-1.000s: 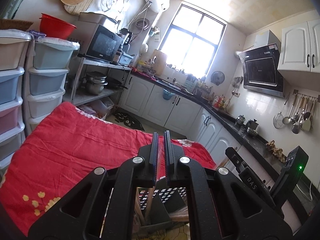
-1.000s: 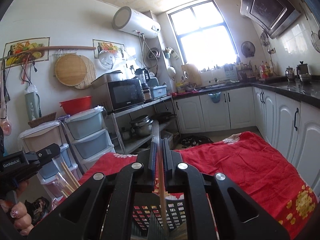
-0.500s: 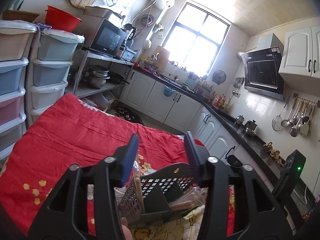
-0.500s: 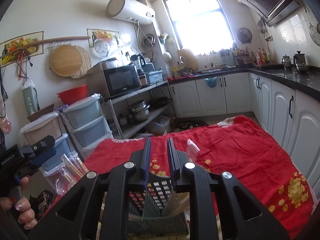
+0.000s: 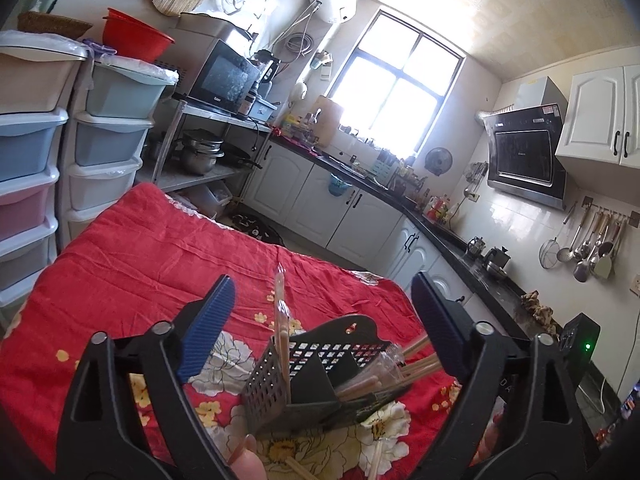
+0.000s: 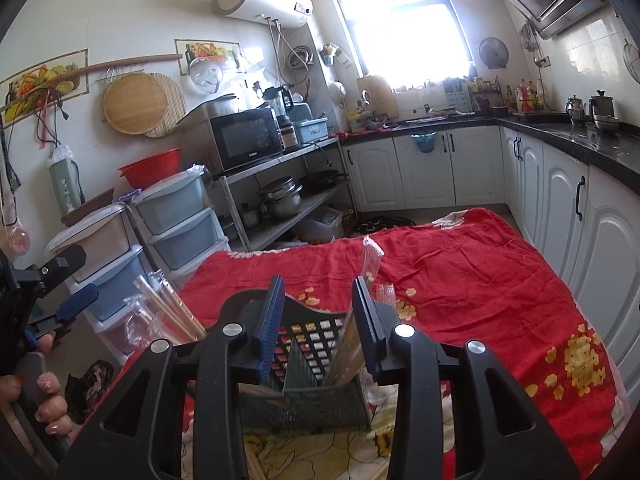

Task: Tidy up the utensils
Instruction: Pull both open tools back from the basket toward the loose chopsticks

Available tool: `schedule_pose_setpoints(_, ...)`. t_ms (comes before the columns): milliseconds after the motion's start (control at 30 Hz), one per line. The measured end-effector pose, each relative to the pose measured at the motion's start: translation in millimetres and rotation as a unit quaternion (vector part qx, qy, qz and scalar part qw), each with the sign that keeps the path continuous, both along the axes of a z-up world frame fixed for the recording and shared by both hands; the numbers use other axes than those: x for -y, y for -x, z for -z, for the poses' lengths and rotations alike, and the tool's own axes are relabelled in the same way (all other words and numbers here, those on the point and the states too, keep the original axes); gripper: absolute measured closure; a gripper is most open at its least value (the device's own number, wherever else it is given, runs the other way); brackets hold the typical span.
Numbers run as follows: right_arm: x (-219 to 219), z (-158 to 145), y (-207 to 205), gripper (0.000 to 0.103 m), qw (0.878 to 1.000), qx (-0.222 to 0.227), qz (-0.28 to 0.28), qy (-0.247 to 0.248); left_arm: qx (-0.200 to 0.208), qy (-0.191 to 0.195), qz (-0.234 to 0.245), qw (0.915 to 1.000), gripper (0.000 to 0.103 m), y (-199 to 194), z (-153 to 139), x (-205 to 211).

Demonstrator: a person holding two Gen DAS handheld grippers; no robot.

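A: Where is the utensil holder (image 5: 320, 376)?

B: Low centre of both frames, a dark perforated caddy standing on the worktop's red flowered cloth (image 5: 132, 264); its base is cut off behind the tong arms in each view.

A: And the left tongs (image 5: 322, 328)?

B: Spread wide, having just been opening; the caddy sits in the gap but the blue pads touch nothing; one wrapped chopstick pair (image 5: 280, 320) stands upright in its left compartment, more chopsticks (image 5: 416, 360) lean out at the right, partly hidden by the right-hand pad.

A: The right tongs (image 6: 318, 320)?

B: Partly apart, also just opening; a wrapped pair (image 6: 370, 264) rises beside the right-hand pad, whether touching it is hard to tell; the lower end is hidden in the caddy (image 6: 316, 344).

A: Anything else unclear?

B: At the left edge of the right view, a hand (image 6: 48, 404) is cropped; loose sticks at the bottom edge are cut off.
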State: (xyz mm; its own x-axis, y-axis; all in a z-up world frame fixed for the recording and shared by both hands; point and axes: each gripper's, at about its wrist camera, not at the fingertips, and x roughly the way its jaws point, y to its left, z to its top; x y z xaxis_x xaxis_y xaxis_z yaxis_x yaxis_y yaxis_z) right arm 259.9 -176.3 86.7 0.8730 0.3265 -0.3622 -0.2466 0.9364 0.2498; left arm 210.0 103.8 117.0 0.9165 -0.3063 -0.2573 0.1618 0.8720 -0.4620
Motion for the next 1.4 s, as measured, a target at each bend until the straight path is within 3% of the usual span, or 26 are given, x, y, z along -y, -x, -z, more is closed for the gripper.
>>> schedule_pose_setpoints(167,1,0,8,0.064,1.0,-0.003,-0.007,0.004,-0.008,-0.001,0.006,0.9999,0.011,7,8,3)
schedule_pose_setpoints(667,-2,15,25,0.055,0.999,-0.028,-0.026,0.026,-0.042,-0.012,0.001,0.9991,0.011,20,33,-2)
schedule_pose_setpoints(1400,4,36,37,0.052,0.996,-0.062,-0.038,0.051,-0.095,-0.023,0.005,0.9952,0.011,27,67,4)
